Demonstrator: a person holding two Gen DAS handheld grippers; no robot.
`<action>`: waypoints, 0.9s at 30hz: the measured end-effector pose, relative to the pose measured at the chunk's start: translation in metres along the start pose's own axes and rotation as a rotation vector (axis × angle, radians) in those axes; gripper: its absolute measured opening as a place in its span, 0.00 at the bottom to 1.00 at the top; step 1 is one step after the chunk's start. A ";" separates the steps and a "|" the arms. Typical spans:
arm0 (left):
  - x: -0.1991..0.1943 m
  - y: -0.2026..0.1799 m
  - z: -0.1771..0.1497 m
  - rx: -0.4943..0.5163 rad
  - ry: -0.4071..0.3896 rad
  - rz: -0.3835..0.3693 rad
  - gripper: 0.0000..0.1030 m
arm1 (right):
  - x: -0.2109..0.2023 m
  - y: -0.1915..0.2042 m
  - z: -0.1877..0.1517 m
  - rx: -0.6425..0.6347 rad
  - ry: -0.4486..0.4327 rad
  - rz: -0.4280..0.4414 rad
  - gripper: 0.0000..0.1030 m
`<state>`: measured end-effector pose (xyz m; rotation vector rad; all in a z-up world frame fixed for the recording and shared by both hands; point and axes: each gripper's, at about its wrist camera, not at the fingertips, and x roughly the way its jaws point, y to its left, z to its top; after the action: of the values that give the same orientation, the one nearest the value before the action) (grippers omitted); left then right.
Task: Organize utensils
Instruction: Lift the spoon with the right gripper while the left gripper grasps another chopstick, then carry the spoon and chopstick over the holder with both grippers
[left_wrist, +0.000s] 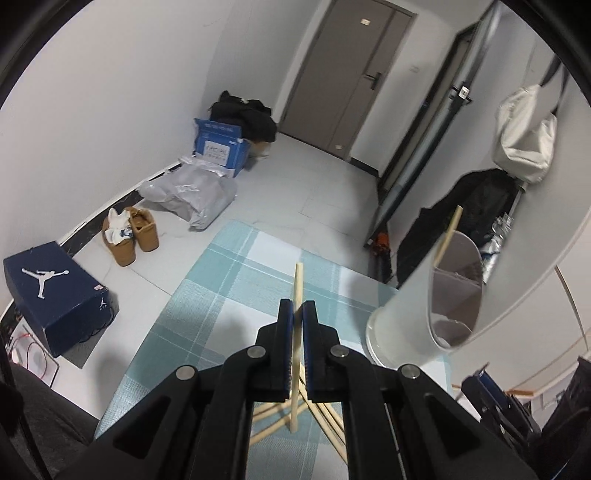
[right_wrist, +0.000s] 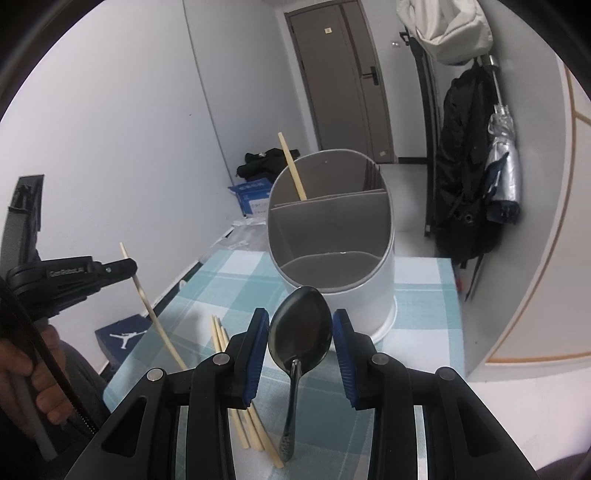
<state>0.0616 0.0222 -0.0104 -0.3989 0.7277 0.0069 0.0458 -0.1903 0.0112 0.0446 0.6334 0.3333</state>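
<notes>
**Entry: utensil sort, mid-task**

- Left tool (left_wrist: 298, 314): jaws together, clamped on one chopstick (left_wrist: 296, 343) approx mid-length. Stick stands near upright, lower end clear of the cloth, so it's lifted, not resting. In right wrist view the same tool (right_wrist: 131, 266) shows to the left of the desk, a hand (right_wrist: 22, 373) on its grip.
- Right tool (right_wrist: 300, 334): jaws apart, one either side of spoon bowl; can't tell if pads touch it. Not a grip as far as visible.
- Spoon (right_wrist: 300, 332): dark metal, lying on cloth, near edge of desk, bowl toward holder, handle toward camera.
- Loose chopsticks (right_wrist: 236, 373): several, flat on cloth, near edge, just left of spoon.
- Holder (right_wrist: 332, 236): white oval caddy w/ dividers, far side of desk, toward right edge. One chopstick (right_wrist: 292, 170) already leaning in rear-left compartment; front compartments look empty.
- Desk (right_wrist: 424, 280): covered w/ teal-white check cloth.

**Step in hand (judged):** carrying held stick to holder; early in task, most items still out.

**Next move calls for:** bring stick over rear-left compartment beside its mate, keep it steep, lower tip inside the rim before letting go. Rim and dividers are the snag risk. Right tool: spoon bowl is a wide, slick grab; the handle looks the surer hold.
</notes>
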 end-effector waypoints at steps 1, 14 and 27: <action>0.000 -0.001 -0.001 0.004 0.005 -0.005 0.02 | -0.002 0.002 -0.001 -0.005 -0.004 -0.007 0.33; -0.023 -0.018 -0.002 0.131 0.018 -0.062 0.02 | -0.028 0.007 -0.008 -0.005 -0.063 -0.073 0.33; -0.040 -0.035 0.012 0.138 -0.005 -0.131 0.01 | -0.040 0.001 -0.005 0.033 -0.078 -0.097 0.33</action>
<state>0.0442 -0.0007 0.0360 -0.3133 0.6917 -0.1647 0.0126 -0.2025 0.0301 0.0579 0.5619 0.2266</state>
